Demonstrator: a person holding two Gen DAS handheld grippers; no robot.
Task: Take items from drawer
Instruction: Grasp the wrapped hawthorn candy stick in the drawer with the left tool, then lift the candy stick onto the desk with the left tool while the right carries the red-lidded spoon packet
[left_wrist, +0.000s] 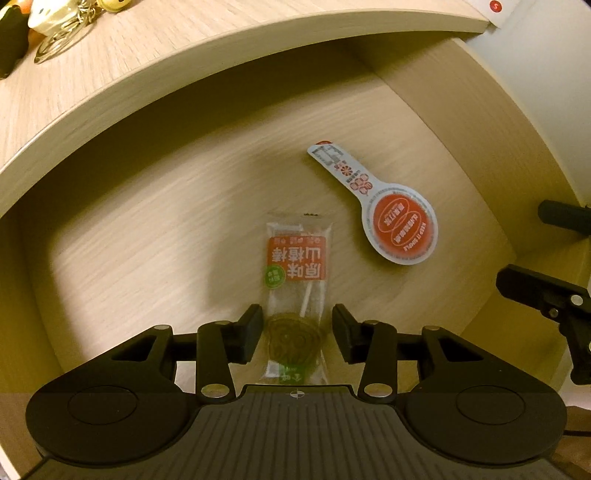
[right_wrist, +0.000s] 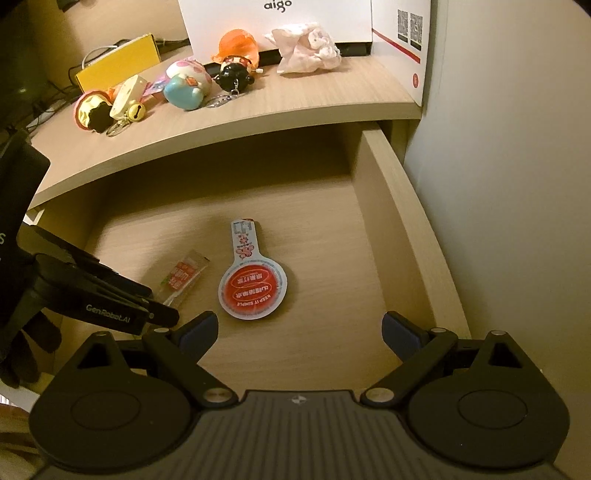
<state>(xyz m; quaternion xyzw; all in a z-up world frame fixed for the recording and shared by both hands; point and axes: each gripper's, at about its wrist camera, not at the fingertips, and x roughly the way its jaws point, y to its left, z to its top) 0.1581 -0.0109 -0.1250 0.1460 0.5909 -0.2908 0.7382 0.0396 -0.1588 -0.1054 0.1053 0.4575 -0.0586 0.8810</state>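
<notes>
Inside the open drawer (right_wrist: 391, 206): two flat items are lying on its floor.
Left gripper (left_wrist: 297, 334): pointing steeply down, jaws standing partly apart and straddling the lollipop packet (left_wrist: 295, 273), pads not pressing it.
Right gripper (right_wrist: 299, 332): tilting downward, jaws gaping wide, holding nothing.
Spoon-shaped sachet (right_wrist: 251, 284): lying just beside the packet, untouched.

Drawer (right_wrist: 402, 221) is pulled open, light wood. On its floor: a clear snack wrapper (right_wrist: 183, 278) with a red label, and just beside it, not touching, a white spoon-shaped packet (right_wrist: 251, 284) with a red round end. Tabletop (right_wrist: 295, 99) above carries small toys (right_wrist: 184, 83), keychains (right_wrist: 221, 99), a yellow box (right_wrist: 118, 62), a pink plush (right_wrist: 304, 46) and a white aigo box (right_wrist: 277, 18).
</notes>
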